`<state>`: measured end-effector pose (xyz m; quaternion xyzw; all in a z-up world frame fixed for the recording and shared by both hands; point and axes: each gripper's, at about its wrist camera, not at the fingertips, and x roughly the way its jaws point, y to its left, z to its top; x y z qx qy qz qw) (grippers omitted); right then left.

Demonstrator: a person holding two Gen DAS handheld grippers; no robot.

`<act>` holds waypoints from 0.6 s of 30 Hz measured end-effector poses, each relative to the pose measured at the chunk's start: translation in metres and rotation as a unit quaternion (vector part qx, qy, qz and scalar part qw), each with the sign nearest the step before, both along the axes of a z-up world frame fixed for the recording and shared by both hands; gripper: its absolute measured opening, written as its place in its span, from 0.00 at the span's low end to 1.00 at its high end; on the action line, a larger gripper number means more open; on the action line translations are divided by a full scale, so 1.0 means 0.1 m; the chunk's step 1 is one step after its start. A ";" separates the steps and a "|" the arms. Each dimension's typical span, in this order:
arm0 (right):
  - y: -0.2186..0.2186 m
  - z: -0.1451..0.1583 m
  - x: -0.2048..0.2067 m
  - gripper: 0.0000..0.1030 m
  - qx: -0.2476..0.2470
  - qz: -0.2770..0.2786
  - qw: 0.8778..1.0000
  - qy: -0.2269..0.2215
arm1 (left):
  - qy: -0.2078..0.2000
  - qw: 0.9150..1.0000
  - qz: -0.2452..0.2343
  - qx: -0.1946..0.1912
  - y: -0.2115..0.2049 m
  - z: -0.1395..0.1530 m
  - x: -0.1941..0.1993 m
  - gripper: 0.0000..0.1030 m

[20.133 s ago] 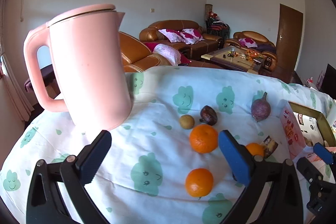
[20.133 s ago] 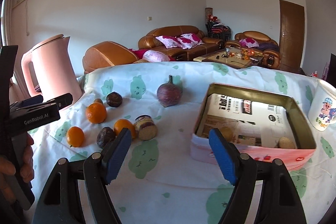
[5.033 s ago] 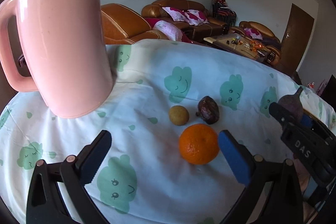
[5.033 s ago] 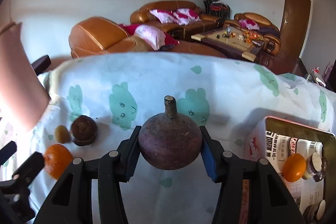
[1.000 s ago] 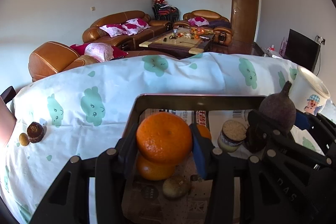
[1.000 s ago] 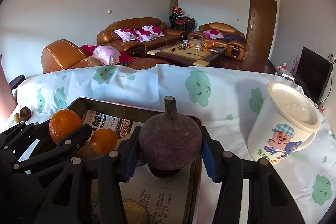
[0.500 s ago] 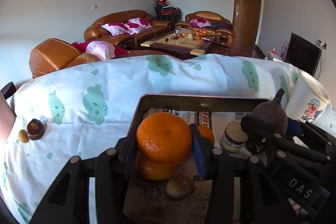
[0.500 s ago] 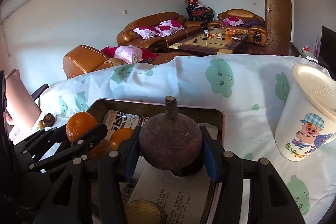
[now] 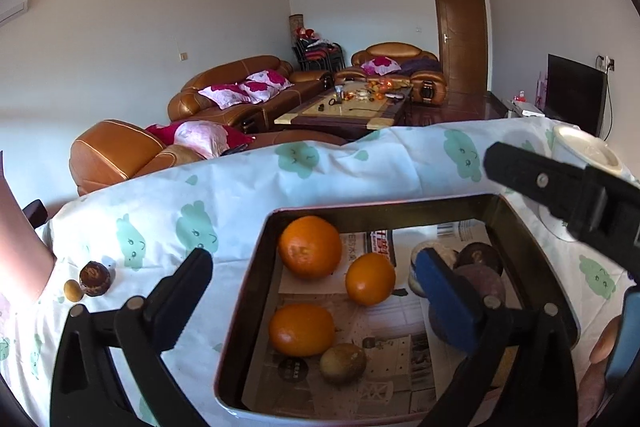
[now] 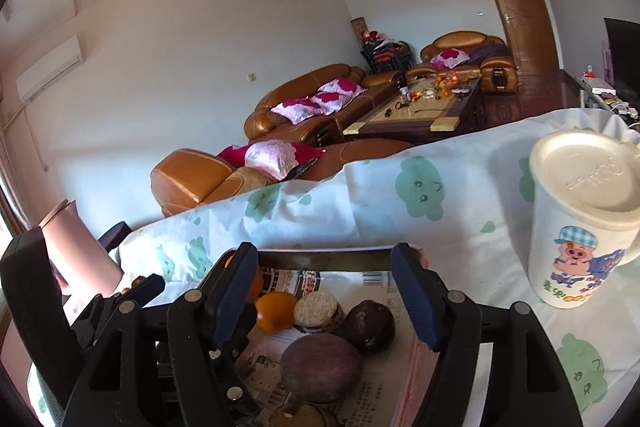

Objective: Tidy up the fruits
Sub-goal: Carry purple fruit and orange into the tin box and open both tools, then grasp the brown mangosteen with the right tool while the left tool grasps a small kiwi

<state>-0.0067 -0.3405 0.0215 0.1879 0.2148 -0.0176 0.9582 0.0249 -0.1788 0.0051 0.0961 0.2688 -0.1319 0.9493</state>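
My left gripper [image 9: 312, 261] hangs over the paper-lined tray [image 9: 256, 291], jaws opening wide with nothing gripped. Below it in the tray lie three oranges [image 9: 310, 246], [image 9: 370, 279], [image 9: 301, 329] and a brownish kiwi-like fruit [image 9: 343, 363]. My right gripper [image 10: 324, 255] is also over the tray [image 10: 320, 259], jaws opening and free of the purple beet [image 10: 320, 367], which lies on its side under them beside a dark round fruit [image 10: 370, 325]. A dark brown fruit [image 9: 94, 279] and a small yellowish fruit [image 9: 73, 289] sit on the cloth at the left.
A lidded cartoon mug [image 10: 584, 219] stands right of the tray. The pink kettle [image 10: 76, 251] is at the far left edge. A cut pale-topped piece [image 10: 316, 309] lies in the tray. The two grippers sit close side by side; a hand [image 9: 604, 343] shows at the right.
The left jaws sprang open and the orange they held now lies in the tray's far left corner. The right jaws widened and let go of the beet, which lies in the tray.
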 end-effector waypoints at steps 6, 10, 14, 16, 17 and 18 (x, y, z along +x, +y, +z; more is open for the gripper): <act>0.05 0.04 -0.09 0.69 -0.077 -0.073 0.994 -0.005 | 0.007 1.000 0.017 -0.011 0.07 0.01 0.04 1.00; 0.08 0.07 -0.15 0.69 -0.109 -0.095 0.989 -0.011 | -0.021 0.999 0.038 -0.007 0.12 0.05 -0.04 1.00; 0.04 0.09 -0.22 0.69 -0.110 -0.109 0.988 -0.024 | -0.061 0.996 0.060 0.011 0.18 0.10 -0.14 1.00; 0.06 0.08 -0.24 0.69 -0.113 -0.107 0.987 -0.027 | -0.058 0.996 0.060 0.013 0.22 0.10 -0.15 1.00; 0.09 0.07 -0.23 0.69 -0.116 -0.106 0.987 -0.026 | -0.055 0.997 0.059 0.012 0.23 0.10 -0.16 1.00; 0.10 0.06 -0.23 0.69 -0.120 -0.103 0.987 -0.023 | -0.053 0.997 0.059 0.012 0.24 0.09 -0.16 1.00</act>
